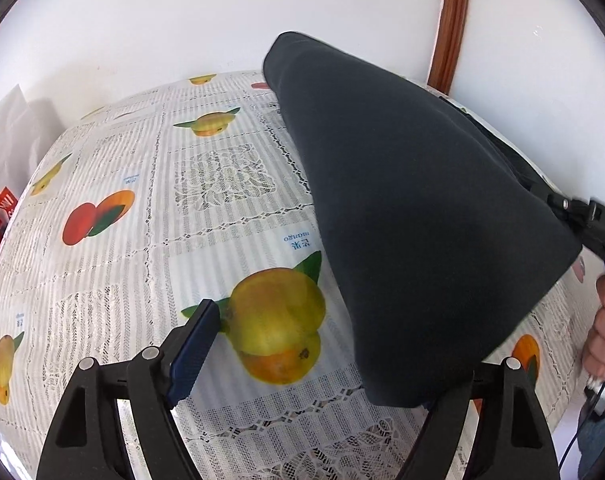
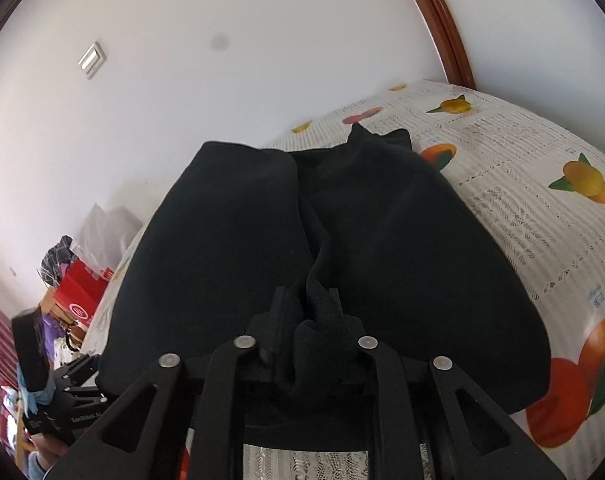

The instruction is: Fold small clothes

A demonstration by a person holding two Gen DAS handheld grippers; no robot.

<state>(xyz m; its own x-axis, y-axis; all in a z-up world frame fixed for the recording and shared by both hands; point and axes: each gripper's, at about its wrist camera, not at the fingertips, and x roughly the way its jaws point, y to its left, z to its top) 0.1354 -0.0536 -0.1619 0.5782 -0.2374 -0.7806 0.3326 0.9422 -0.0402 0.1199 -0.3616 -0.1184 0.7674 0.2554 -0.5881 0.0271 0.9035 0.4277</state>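
We see the garment [image 2: 342,232] lying on the surface [image 2: 522,184], its near edge between the right tongs [image 2: 306,312]; bags [image 2: 82,284] sit beyond the surface's left edge.

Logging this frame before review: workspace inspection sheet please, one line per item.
Surface: fruit-print lace tablecloth over the table.
Job's things: dark garment, partly lifted off the cloth, far end on it.
Clutter: red bag and white bags past the table edge.
Grippers: left tool open, nothing between its fingers; right tool shut on bunched garment.
Cables: thin dark cable by the person's hand.
Surroundings: white wall, wooden frame.
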